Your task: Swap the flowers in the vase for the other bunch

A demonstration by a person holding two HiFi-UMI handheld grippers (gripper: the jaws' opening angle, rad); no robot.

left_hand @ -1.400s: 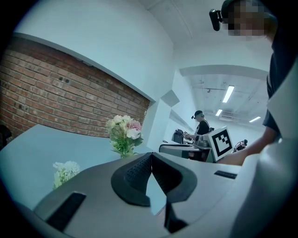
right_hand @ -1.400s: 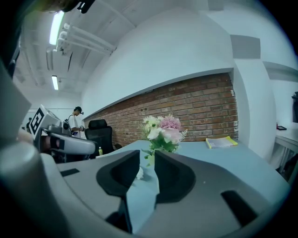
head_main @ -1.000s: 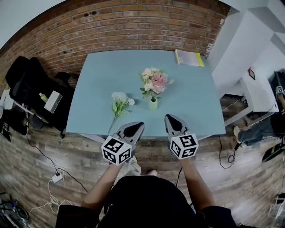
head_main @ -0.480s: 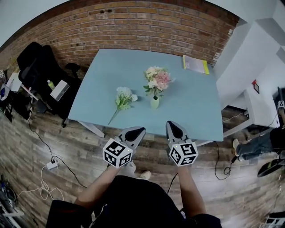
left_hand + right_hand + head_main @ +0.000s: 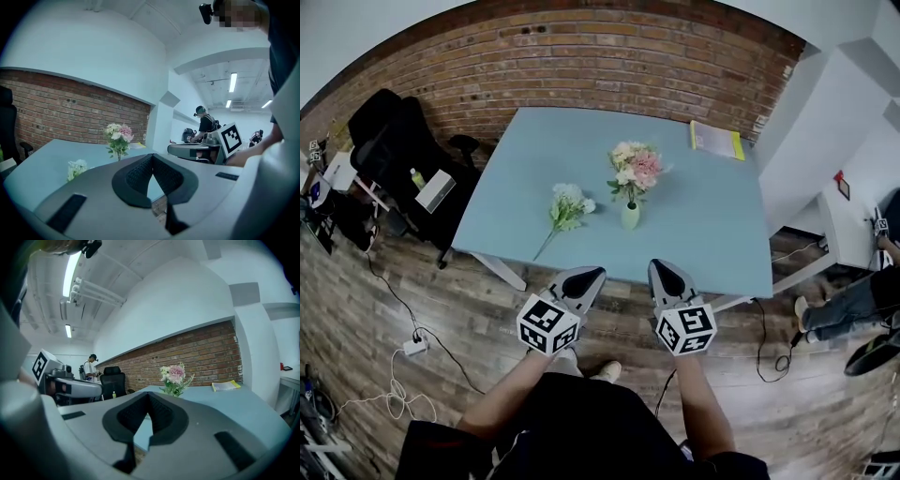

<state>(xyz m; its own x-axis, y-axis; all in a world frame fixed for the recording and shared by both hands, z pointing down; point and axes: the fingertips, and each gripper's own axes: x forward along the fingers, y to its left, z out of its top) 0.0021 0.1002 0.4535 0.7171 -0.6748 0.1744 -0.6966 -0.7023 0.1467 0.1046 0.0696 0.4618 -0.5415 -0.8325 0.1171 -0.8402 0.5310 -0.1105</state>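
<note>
Left gripper point(image 5: 589, 275) and right gripper point(image 5: 660, 269) hover short of the blue surface point(image 5: 712, 234), jaws closed and empty. Pink flowers point(image 5: 636, 169) stand in the green vase point(image 5: 630, 217); the white bunch point(image 5: 567, 204) lies near its left. The right gripper's own jaws hide the vase in its view.

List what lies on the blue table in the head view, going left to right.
white bunch → vase holding the pink bunch → yellow booklet
</note>
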